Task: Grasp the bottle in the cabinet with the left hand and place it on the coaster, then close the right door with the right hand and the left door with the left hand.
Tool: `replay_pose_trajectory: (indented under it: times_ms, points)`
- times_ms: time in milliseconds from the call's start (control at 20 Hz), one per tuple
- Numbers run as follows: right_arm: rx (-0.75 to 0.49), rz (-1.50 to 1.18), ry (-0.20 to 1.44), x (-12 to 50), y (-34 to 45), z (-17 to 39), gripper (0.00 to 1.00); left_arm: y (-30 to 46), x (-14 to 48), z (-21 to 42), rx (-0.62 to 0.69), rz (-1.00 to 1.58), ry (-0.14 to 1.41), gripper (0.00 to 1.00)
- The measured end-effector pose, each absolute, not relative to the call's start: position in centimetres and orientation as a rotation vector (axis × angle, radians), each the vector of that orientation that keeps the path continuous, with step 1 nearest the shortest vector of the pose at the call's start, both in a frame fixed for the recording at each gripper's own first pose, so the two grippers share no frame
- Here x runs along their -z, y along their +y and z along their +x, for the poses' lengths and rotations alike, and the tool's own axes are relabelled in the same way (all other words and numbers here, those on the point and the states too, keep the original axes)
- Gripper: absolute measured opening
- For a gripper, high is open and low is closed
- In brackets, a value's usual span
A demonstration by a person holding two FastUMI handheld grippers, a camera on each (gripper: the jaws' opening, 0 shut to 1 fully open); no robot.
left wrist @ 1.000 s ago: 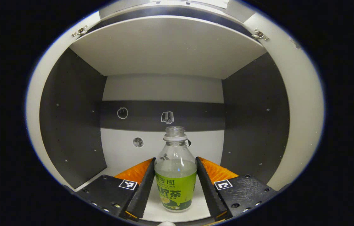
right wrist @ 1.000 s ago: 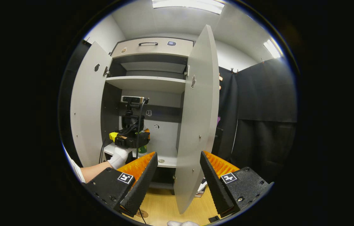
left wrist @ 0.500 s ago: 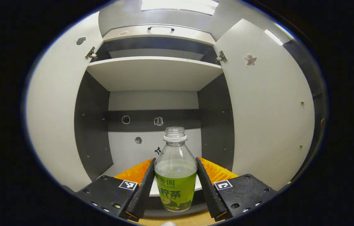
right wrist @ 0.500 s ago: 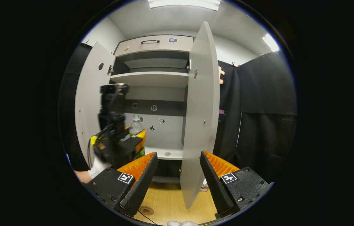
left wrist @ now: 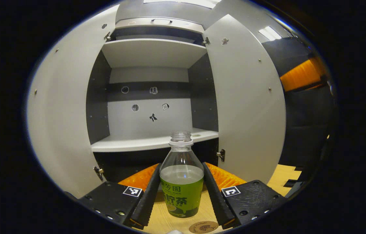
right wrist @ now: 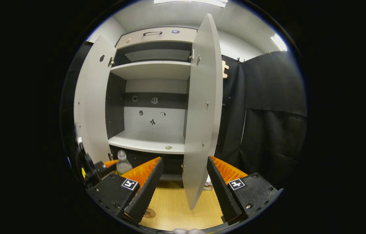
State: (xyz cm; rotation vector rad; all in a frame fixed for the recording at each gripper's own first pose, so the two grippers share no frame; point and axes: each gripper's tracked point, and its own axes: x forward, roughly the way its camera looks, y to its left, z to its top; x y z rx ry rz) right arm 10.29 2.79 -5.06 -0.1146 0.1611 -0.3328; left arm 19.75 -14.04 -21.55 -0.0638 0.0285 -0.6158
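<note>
An uncapped clear bottle (left wrist: 181, 182) with a green label and pale liquid sits between the fingers of my left gripper (left wrist: 181, 195), which is shut on it. It hangs in front of the open cabinet, low over the wooden table, with the round brown coaster (left wrist: 203, 226) just below and in front of it. In the right gripper view the bottle (right wrist: 123, 164) and the left gripper (right wrist: 105, 167) show low at the left, and the coaster (right wrist: 148, 213) lies on the table. My right gripper (right wrist: 183, 191) stands open, its fingers on either side of the right door's edge (right wrist: 199, 130) without touching.
The cabinet's left door (left wrist: 61, 110) and right door (left wrist: 244, 104) both stand wide open. The cabinet's lower shelf (right wrist: 147, 143) carries a small round mark. Black cloth (right wrist: 267, 123) hangs to the right of the cabinet. The wooden table (right wrist: 170, 211) runs in front.
My left gripper has drawn the bottle out of the cabinet and down toward the table; the coaster has come into its view. The right gripper has hardly moved.
</note>
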Motion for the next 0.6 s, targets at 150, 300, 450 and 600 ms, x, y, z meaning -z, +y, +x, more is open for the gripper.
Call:
replay_pose_trajectory:
  times_ms: [150, 300, 450, 600]
  points:
    - [0.327, -0.135, 0.187, 5.8, 3.2, 10.5, 0.83, -15.1, 26.1, 18.6, 0.647, -0.099, 0.069, 0.74]
    - [0.317, -0.166, 0.218, 6.5, 3.6, 10.8, 0.83, -16.0, 29.5, 17.1, 0.696, -0.125, 0.072, 0.74]
    - [0.309, -0.178, 0.242, 7.2, 4.0, 10.7, 0.84, -16.8, 32.7, 15.8, 0.743, -0.134, 0.099, 0.74]
    - [0.308, -0.197, 0.262, 7.7, 4.2, 10.9, 0.84, -17.3, 35.2, 15.1, 0.76, -0.145, 0.132, 0.73]
